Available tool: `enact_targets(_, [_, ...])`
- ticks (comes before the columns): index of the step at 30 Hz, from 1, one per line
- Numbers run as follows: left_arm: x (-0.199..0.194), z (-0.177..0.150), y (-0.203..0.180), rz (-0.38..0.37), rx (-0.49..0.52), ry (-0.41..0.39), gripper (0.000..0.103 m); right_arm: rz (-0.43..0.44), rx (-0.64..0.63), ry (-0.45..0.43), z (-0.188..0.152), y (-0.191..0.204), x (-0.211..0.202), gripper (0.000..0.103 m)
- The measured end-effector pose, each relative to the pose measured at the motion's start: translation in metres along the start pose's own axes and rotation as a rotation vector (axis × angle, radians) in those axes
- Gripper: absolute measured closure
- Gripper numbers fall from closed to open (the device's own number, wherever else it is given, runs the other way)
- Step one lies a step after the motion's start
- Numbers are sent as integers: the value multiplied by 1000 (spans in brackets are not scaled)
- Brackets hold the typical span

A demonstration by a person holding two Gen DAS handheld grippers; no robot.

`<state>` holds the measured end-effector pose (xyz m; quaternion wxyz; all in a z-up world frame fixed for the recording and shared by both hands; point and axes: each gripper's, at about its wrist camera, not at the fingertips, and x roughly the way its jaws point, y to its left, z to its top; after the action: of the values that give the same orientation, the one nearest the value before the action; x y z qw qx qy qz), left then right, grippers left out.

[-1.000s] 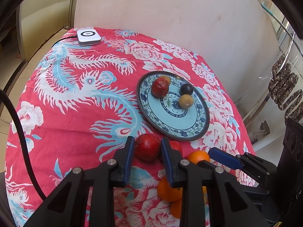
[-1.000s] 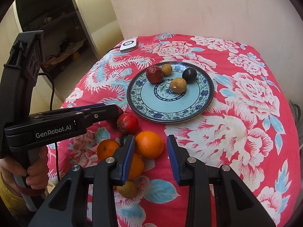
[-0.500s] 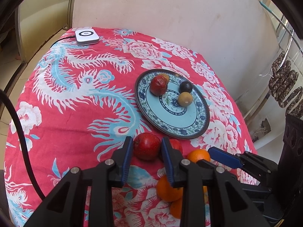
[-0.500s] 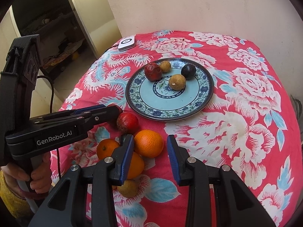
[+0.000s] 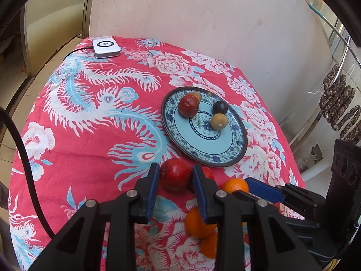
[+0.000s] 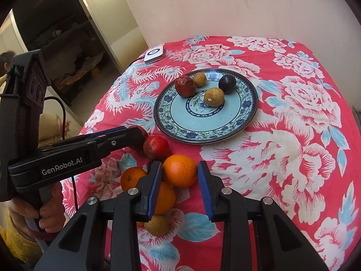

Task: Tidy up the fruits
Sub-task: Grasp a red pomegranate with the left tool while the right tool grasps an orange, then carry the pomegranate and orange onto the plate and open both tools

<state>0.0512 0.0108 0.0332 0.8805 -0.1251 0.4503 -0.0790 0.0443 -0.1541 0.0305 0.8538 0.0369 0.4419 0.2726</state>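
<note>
Little has shifted since a second ago: your right gripper (image 6: 179, 176) has rolled slightly, and its jaws are closing around the orange (image 6: 179, 171), the left pad touching the peel while a gap remains at the right pad. Your left gripper (image 5: 174, 176) is clenched on a glossy, deep-red apple (image 5: 175, 177) with speckled skin, resting on the red floral tablecloth (image 5: 90, 135) just below the blue-patterned plate (image 5: 234, 149). That plate carries a wrinkled red fruit (image 5: 188, 106), a dark plum (image 5: 220, 107) and two tan fruits. More oranges cluster near your grippers.
</note>
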Motion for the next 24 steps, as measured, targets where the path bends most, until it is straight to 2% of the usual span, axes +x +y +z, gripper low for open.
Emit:
enact_targets(11, [-27,8,-13,-6,22,-62,72,-17,3,-104,11,-3,-31,70])
enact_targets(24, [-57,34,-30,-2,65,-149,72,-58,-30,-213,40,-3,-64,70])
